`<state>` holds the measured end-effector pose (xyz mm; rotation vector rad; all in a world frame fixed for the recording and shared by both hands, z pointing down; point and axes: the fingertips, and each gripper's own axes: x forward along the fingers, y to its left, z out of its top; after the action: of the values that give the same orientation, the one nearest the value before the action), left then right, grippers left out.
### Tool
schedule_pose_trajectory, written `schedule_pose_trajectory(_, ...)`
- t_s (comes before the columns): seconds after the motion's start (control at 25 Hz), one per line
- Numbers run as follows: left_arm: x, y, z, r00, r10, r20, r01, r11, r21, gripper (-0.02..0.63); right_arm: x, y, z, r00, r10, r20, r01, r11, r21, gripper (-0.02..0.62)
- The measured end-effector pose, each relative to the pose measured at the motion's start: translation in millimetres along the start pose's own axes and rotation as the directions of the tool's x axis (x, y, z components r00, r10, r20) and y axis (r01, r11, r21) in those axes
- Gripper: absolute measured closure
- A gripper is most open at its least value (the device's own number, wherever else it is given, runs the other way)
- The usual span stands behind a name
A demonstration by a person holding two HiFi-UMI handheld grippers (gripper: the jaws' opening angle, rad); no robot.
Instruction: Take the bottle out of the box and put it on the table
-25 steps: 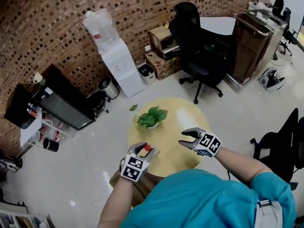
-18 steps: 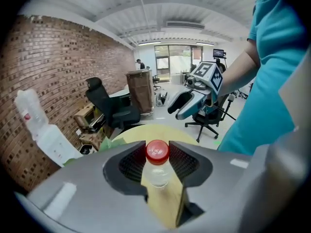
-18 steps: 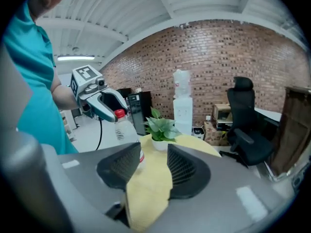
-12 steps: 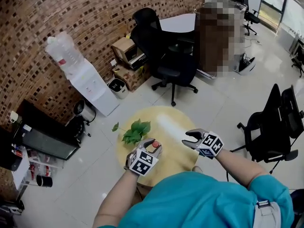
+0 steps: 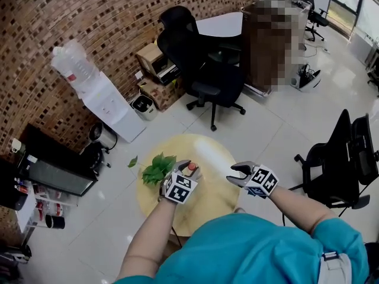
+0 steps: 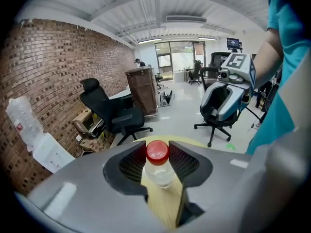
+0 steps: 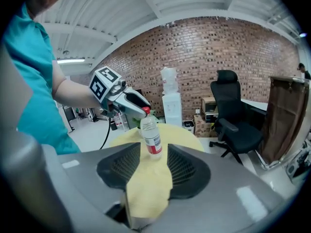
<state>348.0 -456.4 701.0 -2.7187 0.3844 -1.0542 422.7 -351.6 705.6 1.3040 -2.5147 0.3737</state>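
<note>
A clear plastic bottle [image 6: 158, 166] with a red cap [image 5: 192, 168] and a red-and-white label [image 7: 153, 144] is clamped upright by its neck in my left gripper [image 5: 189, 170]. It hangs over the round yellow table [image 5: 208, 152], just right of the plant. Whether its base touches the tabletop cannot be told. My right gripper [image 5: 239, 173] stands open and empty over the table's right edge, apart from the bottle, with its jaws pointed toward it. The left gripper view shows the right gripper [image 6: 228, 93] to the upper right.
A green potted plant [image 5: 155, 169] sits on the table's left side. Black office chairs [image 5: 204, 70] [image 5: 346, 158] stand behind and to the right. A water dispenser [image 5: 103, 99], a bin and cardboard boxes [image 5: 155, 64] line the brick wall.
My left gripper has carried the bottle from the table's near edge forward over the tabletop, closer to the plant. The right gripper has shifted a little and stays open.
</note>
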Motion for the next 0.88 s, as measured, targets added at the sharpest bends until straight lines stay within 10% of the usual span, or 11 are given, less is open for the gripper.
schedule_pose_trajectory(0.88, 55, 3, -10, 0.999, -0.022, 0.038, 0.024, 0.998, -0.052, 0.423, -4, -25, -35, 0.999, -0.031, -0.037, 0.032, 0.998, 0.052, 0.422)
